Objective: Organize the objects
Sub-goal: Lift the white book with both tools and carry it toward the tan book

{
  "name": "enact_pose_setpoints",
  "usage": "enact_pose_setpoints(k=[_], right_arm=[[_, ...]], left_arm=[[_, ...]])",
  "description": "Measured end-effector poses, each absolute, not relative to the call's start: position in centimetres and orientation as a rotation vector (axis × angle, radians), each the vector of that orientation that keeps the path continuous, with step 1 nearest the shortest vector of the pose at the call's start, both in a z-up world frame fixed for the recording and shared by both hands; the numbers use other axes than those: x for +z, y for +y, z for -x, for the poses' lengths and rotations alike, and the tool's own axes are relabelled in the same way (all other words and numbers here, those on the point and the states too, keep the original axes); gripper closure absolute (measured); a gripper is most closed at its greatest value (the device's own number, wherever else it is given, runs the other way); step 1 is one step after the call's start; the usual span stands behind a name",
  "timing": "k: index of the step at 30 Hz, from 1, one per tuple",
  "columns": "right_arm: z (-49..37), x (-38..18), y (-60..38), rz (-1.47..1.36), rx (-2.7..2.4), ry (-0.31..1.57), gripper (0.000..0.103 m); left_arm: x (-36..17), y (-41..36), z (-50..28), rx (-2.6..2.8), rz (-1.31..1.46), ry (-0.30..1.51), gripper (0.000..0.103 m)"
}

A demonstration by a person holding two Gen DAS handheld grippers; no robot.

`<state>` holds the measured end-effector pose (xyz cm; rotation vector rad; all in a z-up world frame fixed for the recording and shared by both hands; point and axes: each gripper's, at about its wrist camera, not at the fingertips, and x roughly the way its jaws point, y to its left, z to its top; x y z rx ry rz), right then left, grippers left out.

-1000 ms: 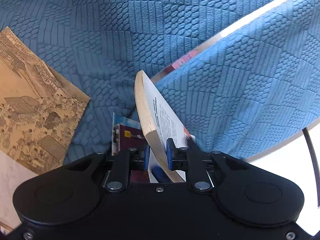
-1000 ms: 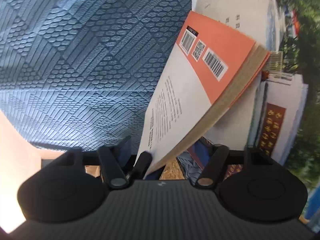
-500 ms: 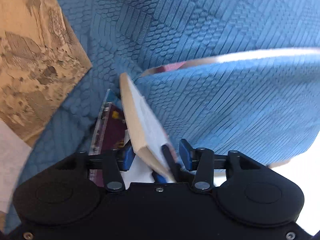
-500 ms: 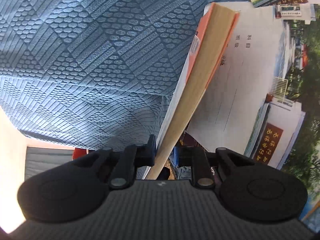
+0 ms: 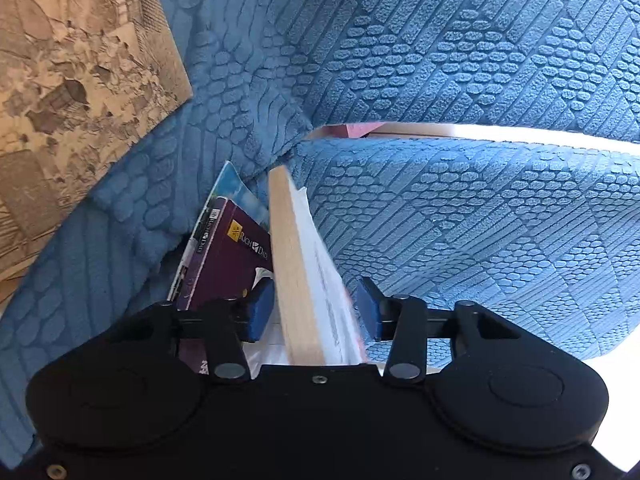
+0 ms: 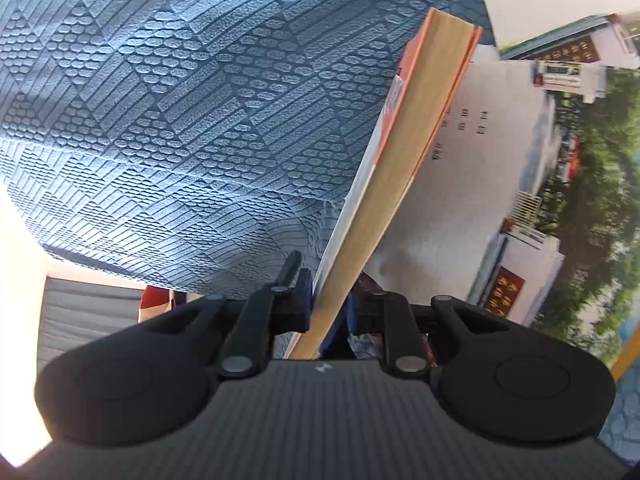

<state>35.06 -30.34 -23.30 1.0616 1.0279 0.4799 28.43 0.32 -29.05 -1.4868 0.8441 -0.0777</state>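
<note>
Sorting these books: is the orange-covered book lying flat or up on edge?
On edge: the orange-covered book shows its page block, tilted, between the right gripper pads.

My left wrist camera sits just behind my left jaws, looking forward and down along them, very close to the blue textured cushion (image 5: pixel 460 80). My right wrist camera looks likewise over my right jaws. Both views share the cushion and the orange-covered book (image 5: pixel 296 272) standing edge-on between each pair of jaws.
</note>
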Motion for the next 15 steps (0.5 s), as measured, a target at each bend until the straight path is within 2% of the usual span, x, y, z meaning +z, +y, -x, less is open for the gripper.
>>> enact_pose_setpoints(k=[1, 2, 3, 9, 15], right_arm=[[-35.0, -23.3, -30.0, -1.035, 0.477, 1.02, 0.083], [-35.0, -23.2, -30.0, -1.02, 0.479, 1.015, 0.083], [-35.0, -23.0, -30.1, -1.015, 0.481, 1.011, 0.083], [-34.4, -22.1, -29.5, -0.973, 0.533, 0.984, 0.082], [-33.5, -21.1, -30.2, -1.06, 0.58, 0.998, 0.082]], left_arm=[[-29.2, 0.2, -28.5, -0.078, 1.493, 0.86, 0.071], [-29.3, 0.1, -28.6, -0.067, 1.483, 0.886, 0.079], [-29.1, 0.0, -28.5, -0.062, 1.456, 0.9, 0.081], [-26.6, 0.0, -27.6, -0.053, 1.363, 0.885, 0.082], [-23.6, 0.5, -26.9, -0.081, 1.297, 0.887, 0.084]])
